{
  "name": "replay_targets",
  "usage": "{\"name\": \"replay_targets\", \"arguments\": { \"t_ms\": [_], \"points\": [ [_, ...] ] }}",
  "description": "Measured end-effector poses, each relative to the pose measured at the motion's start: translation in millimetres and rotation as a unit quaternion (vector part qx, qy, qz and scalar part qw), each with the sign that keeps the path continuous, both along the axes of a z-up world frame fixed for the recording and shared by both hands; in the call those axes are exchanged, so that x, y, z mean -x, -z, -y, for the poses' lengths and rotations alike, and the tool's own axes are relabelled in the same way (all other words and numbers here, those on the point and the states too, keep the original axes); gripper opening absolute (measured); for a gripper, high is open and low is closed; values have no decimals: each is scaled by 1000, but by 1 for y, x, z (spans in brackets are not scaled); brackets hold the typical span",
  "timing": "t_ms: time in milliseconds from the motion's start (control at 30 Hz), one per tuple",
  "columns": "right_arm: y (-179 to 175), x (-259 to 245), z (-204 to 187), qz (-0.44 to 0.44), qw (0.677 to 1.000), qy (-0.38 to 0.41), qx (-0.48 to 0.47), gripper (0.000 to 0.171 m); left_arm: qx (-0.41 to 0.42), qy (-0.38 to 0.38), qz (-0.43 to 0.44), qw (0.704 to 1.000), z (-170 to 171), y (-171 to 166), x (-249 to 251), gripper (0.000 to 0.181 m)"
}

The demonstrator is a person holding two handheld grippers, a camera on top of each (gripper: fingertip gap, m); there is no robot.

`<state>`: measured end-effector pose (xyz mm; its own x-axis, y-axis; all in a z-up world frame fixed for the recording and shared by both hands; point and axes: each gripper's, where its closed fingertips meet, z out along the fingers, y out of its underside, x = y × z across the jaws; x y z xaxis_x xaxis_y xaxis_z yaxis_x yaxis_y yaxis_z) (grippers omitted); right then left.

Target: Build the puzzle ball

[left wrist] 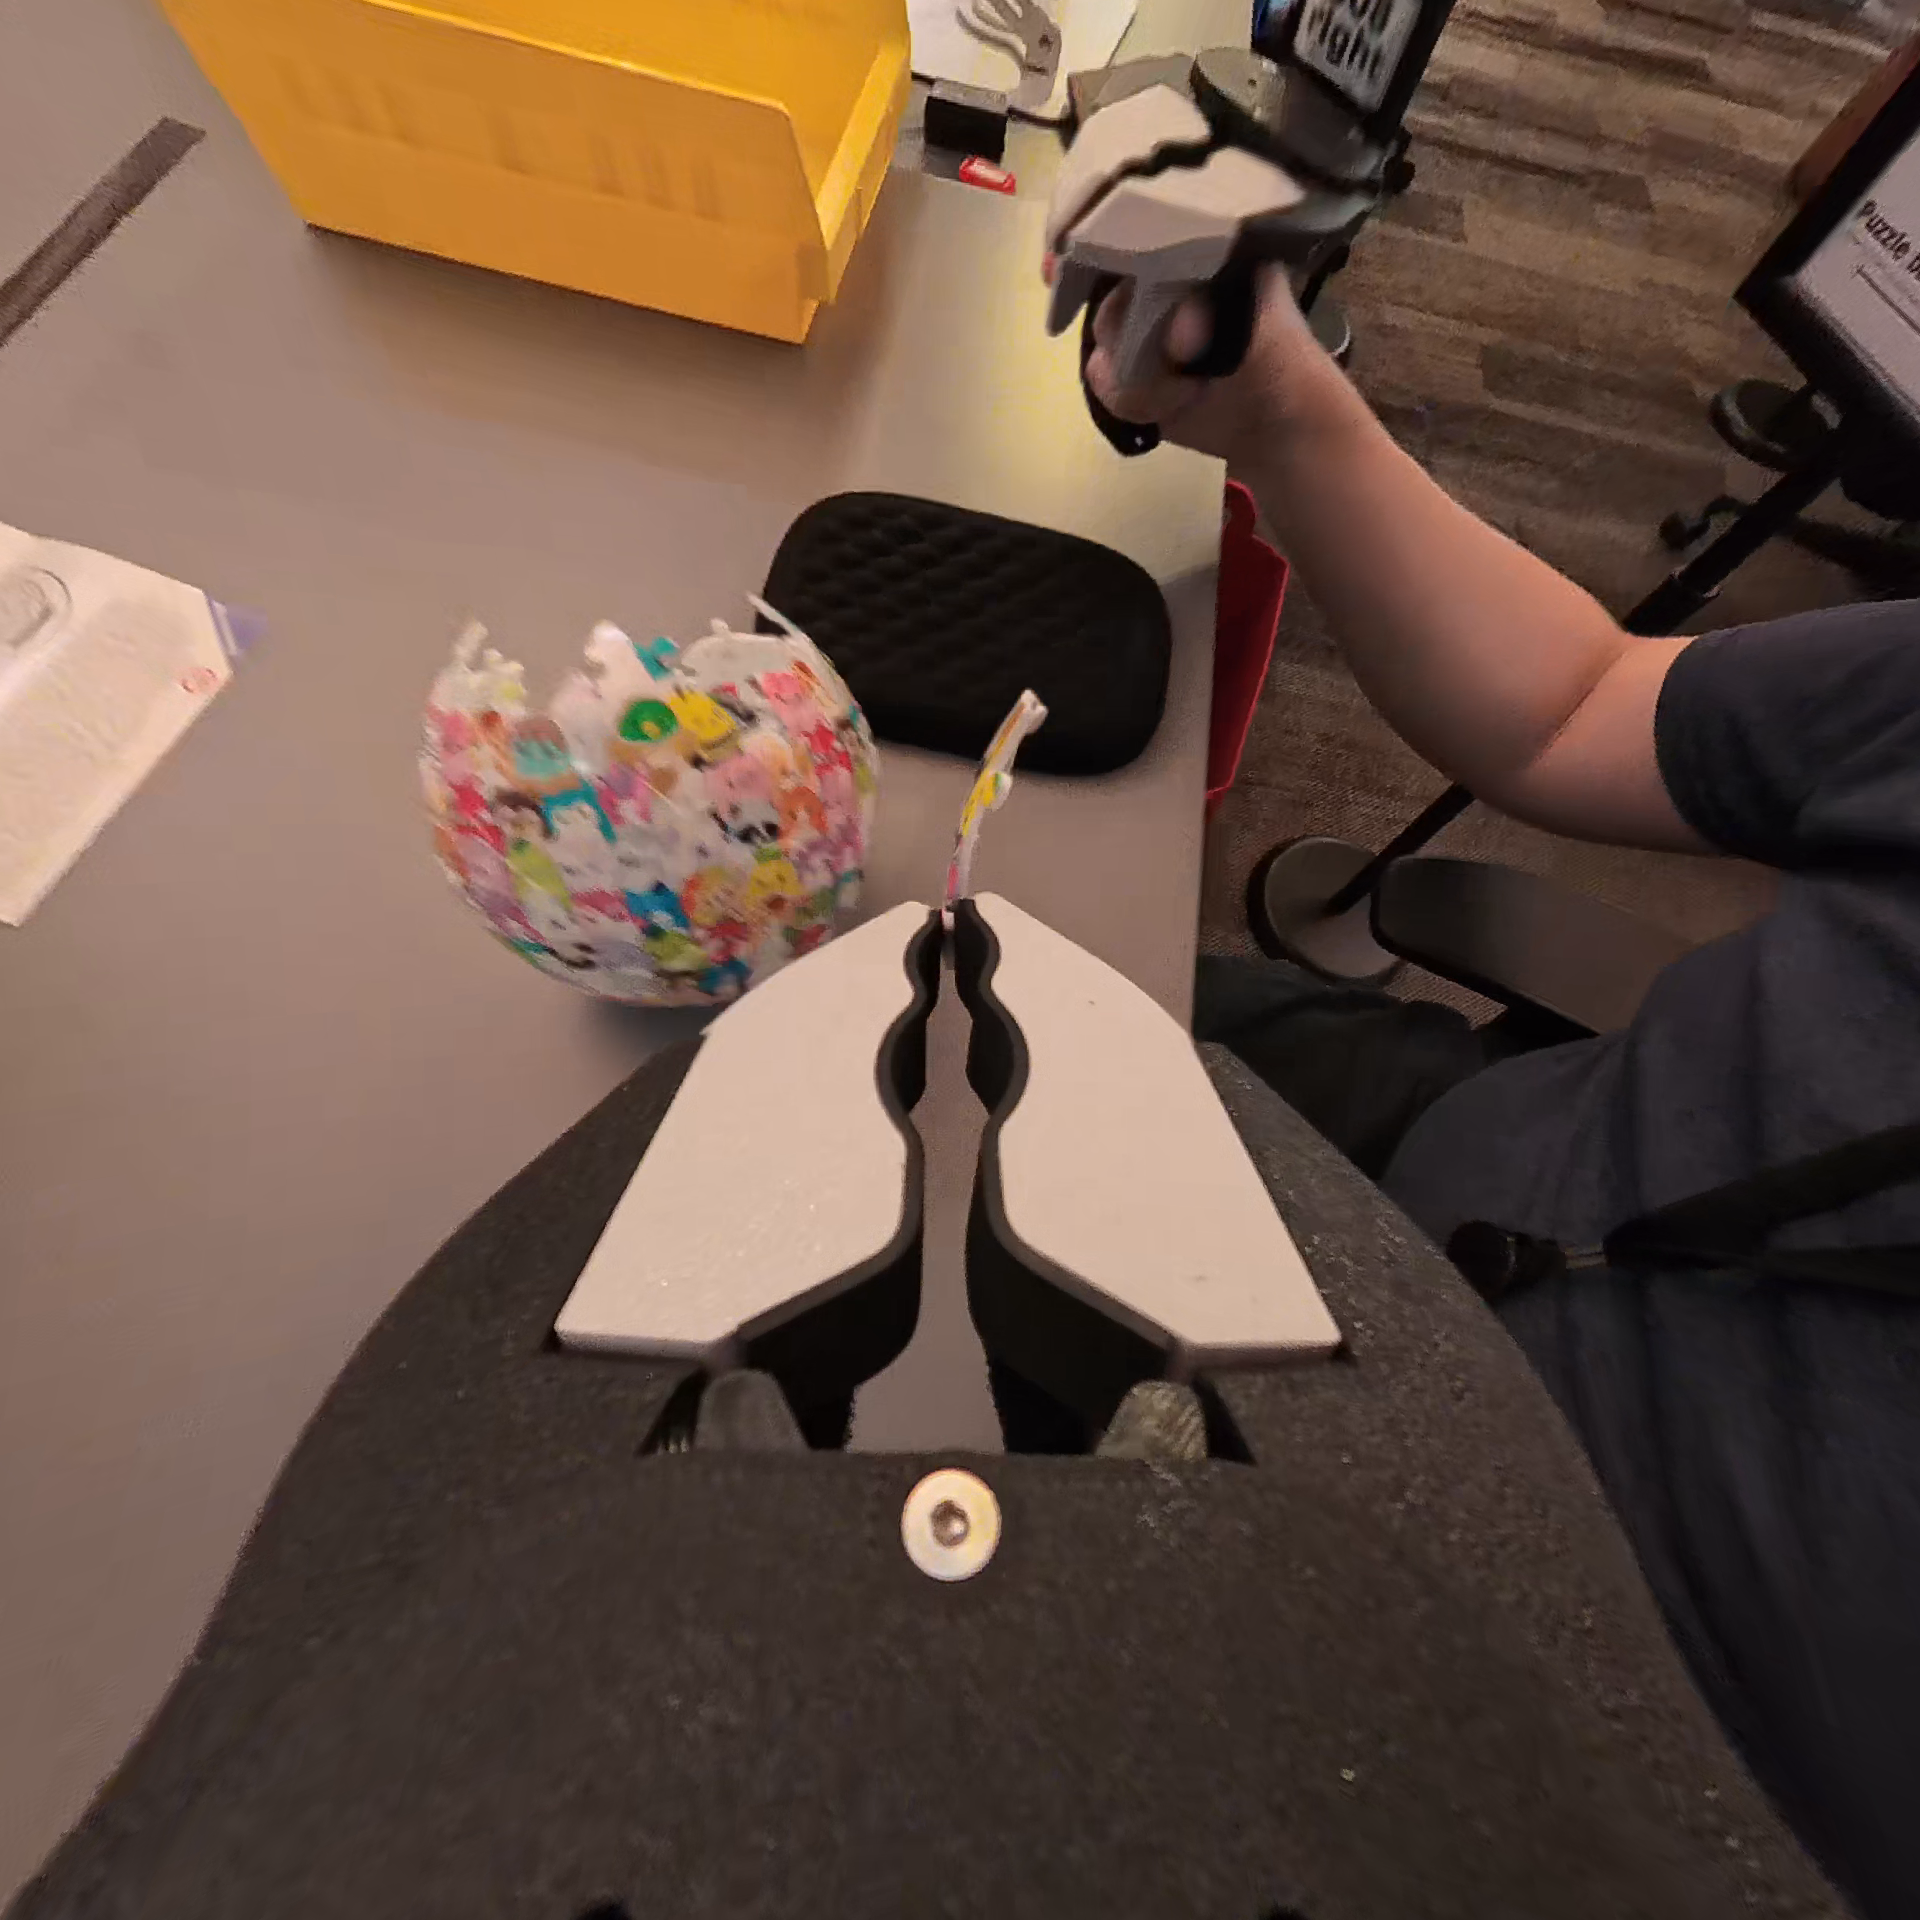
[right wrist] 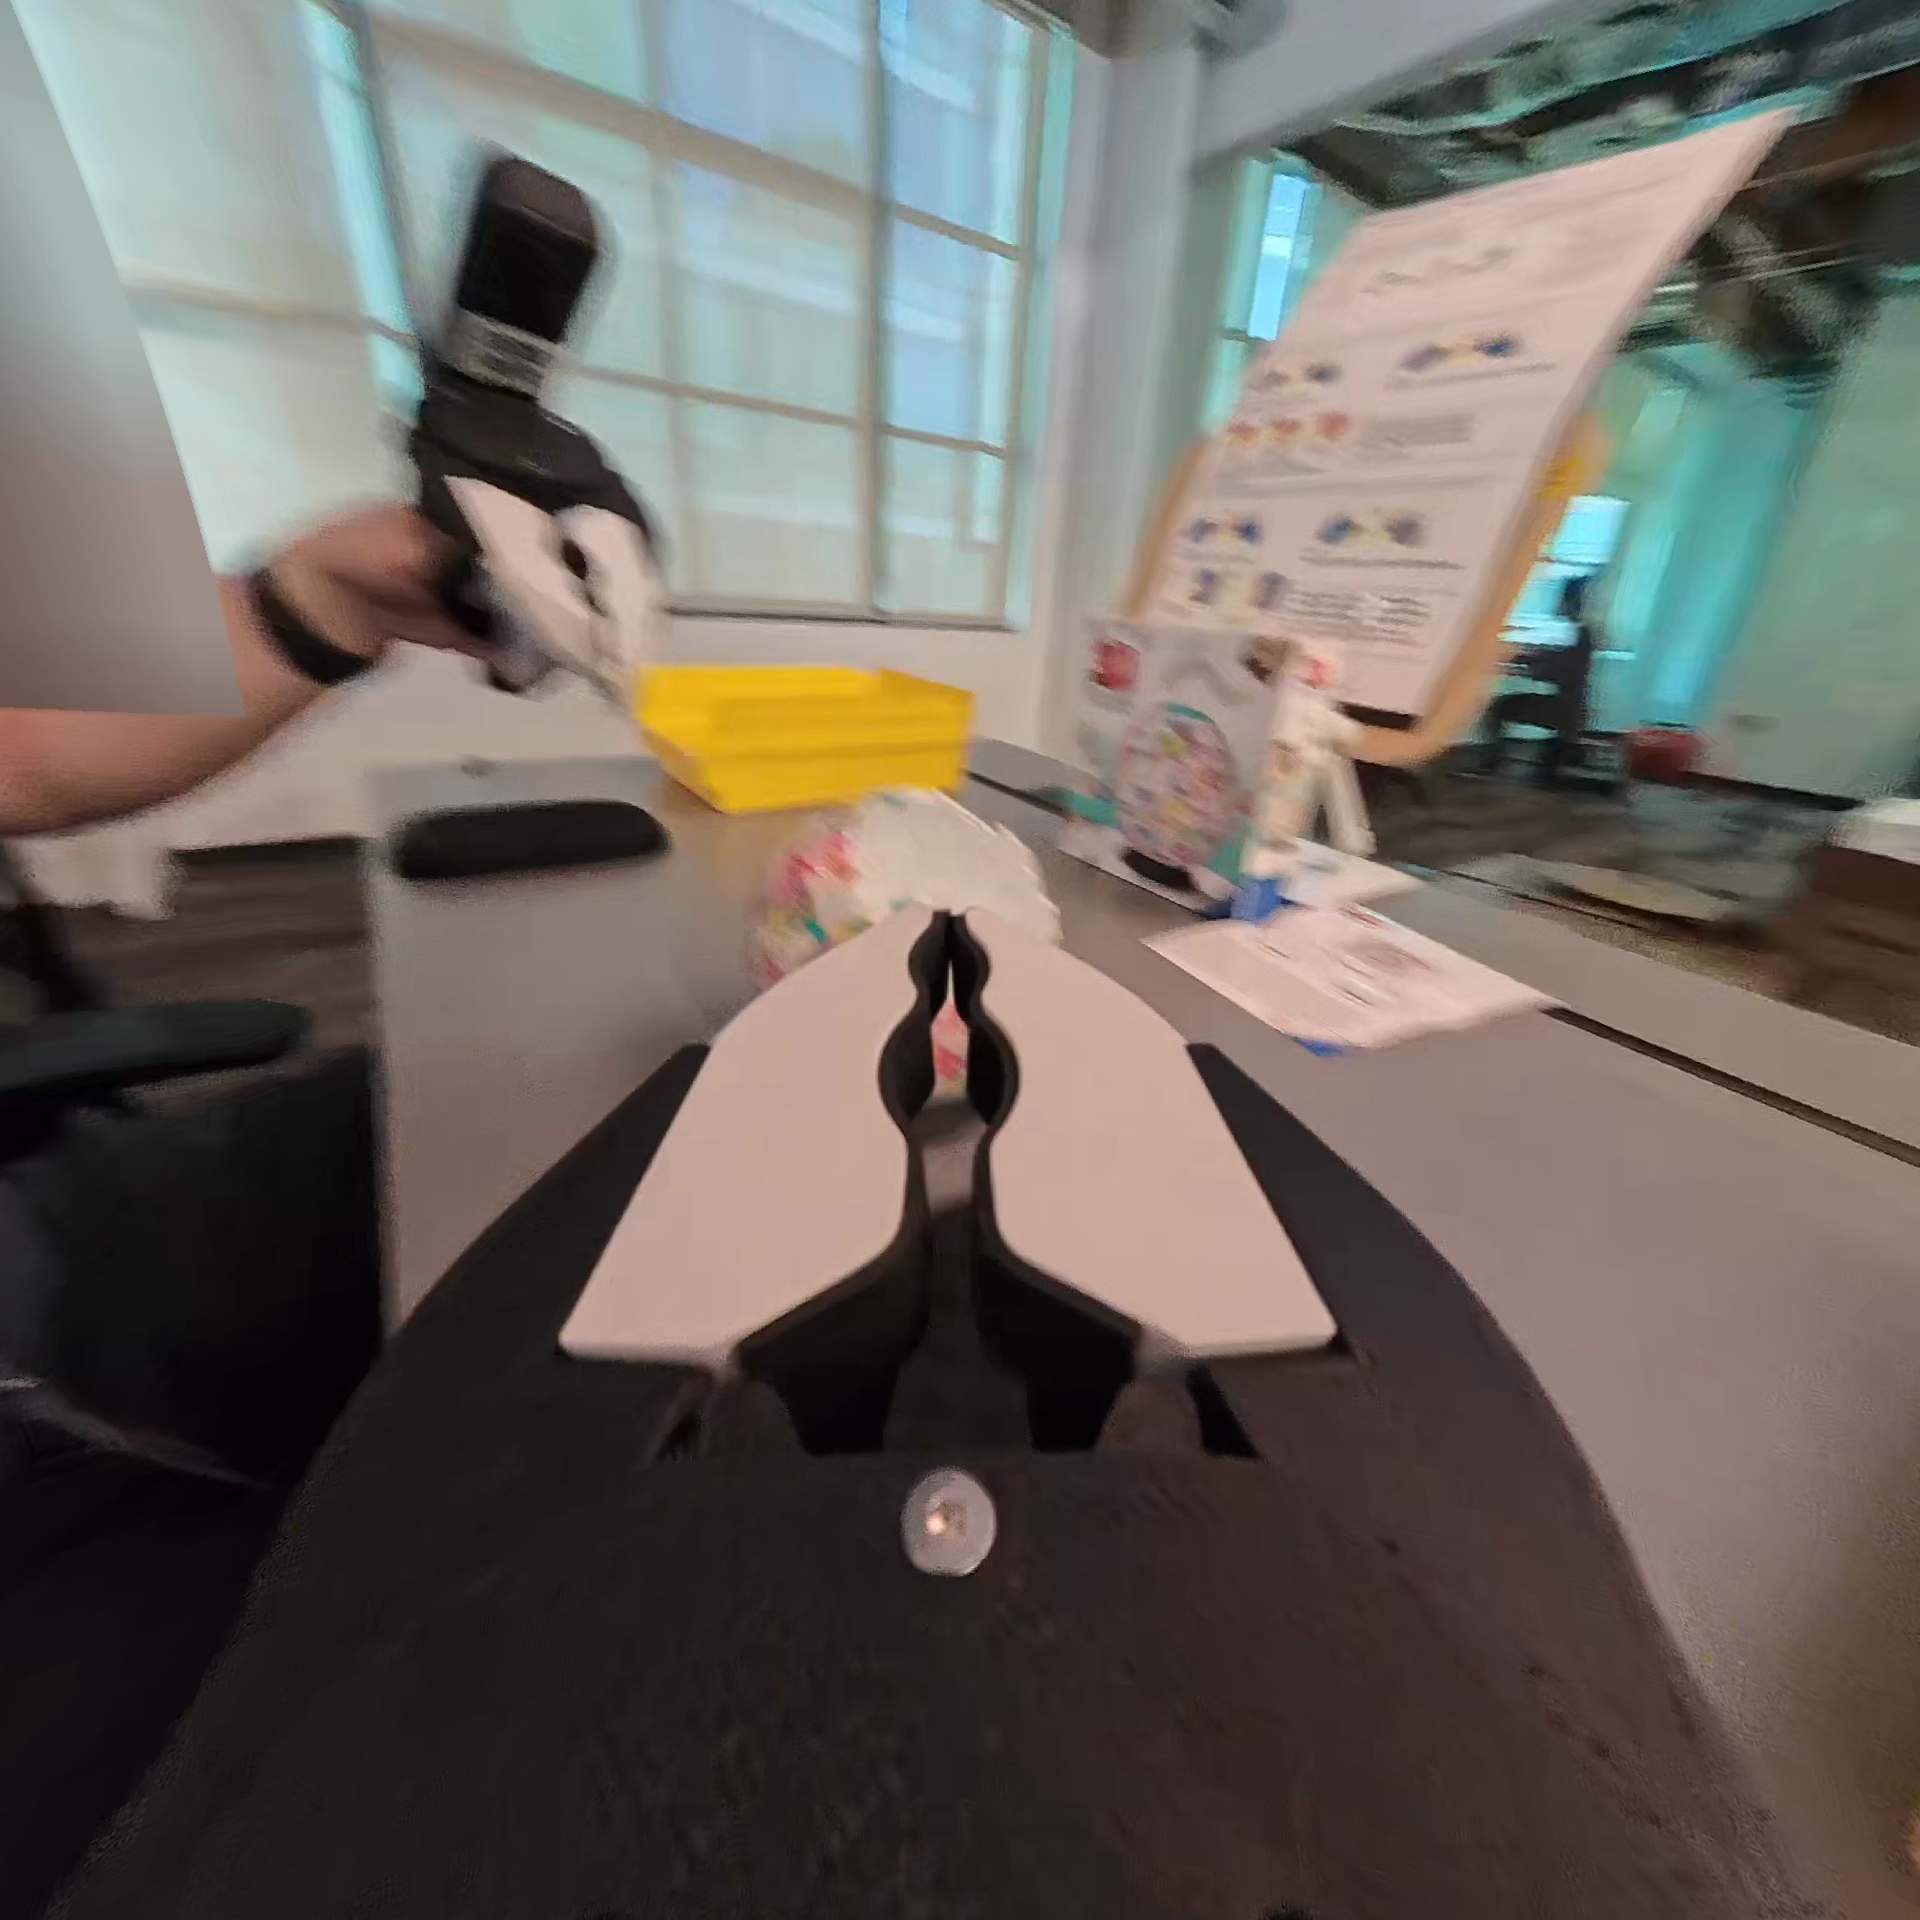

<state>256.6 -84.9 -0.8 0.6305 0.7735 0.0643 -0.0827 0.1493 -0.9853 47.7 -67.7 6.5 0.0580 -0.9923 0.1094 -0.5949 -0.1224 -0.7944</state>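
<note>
So in the left wrist view, going from the left: a paper sheet [left wrist: 94,717] is lying at the table's far left edge, and a yellow bin [left wrist: 561,145] is sitting further back on the grey table [left wrist: 260,1091]. The half-built puzzle ball [left wrist: 649,810] is resting on the table just left of and a bit beyond the left gripper [left wrist: 951,914], open jagged rim facing up, not touching the fingers. The left gripper is clamping a single puzzle piece [left wrist: 992,790] right at its tips, and the piece is sticking up edge-on, tilting slightly right, between the ball and a black padded rest [left wrist: 971,634] behind it. Up top right, the right gripper [left wrist: 1070,260] is hanging in the air well away from the ball, in the person's hand [left wrist: 1195,364]; its fingers are looking pressed together with nothing in them.

The right wrist view is pretty blurry. On the left the other gripper [right wrist: 613,665] is hovering above the black rest [right wrist: 530,842], then the yellow bin [right wrist: 810,743] behind. The ball [right wrist: 831,894] is sitting just past the tips of the right gripper [right wrist: 952,920], partly hidden behind its fingers, white inside showing. Jaws there are closed up tight on nothing. Further right, a box with a ball picture [right wrist: 1184,769] is standing in front of a leaning poster [right wrist: 1434,416], and a leaflet [right wrist: 1340,971] is lying flat on the table.
</note>
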Motion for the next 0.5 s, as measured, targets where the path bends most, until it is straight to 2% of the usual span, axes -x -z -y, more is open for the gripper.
{"name": "replay_targets", "arguments": {
  "t_ms": [67, 100, 133, 200, 300, 433, 500],
  "points": [
    [-34, 17, 7, -48, 993, -105, -6, 1, -9, 14, -19, 1000, -15, -8, -10, 2],
    [-48, 25, 7, -54, 988, -145, -3, 13, -13, 23, -28, 999, -22, -13, -17, 2],
    [-58, 32, 1, -46, 985, -164, 9, 16, -16, 31, -35, 999, -28, -18, -24, 2],
    [-70, 46, -16, 5, 985, -174, 20, 19, -25, 49, -45, 997, -39, -28, -41, 2],
    [-69, 63, -57, 101, 984, -141, 51, 19, -44, 68, -59, 995, -55, -35, -66, 2],
    [-64, 76, -88, 134, 969, -175, 110, 20, -59, 101, -96, 989, -68, -28, -90, 2],
    [-53, 74, -102, 153, 963, -179, 129, 29, -63, 105, -115, 986, -78, -21, -99, 2]
  ]
}}
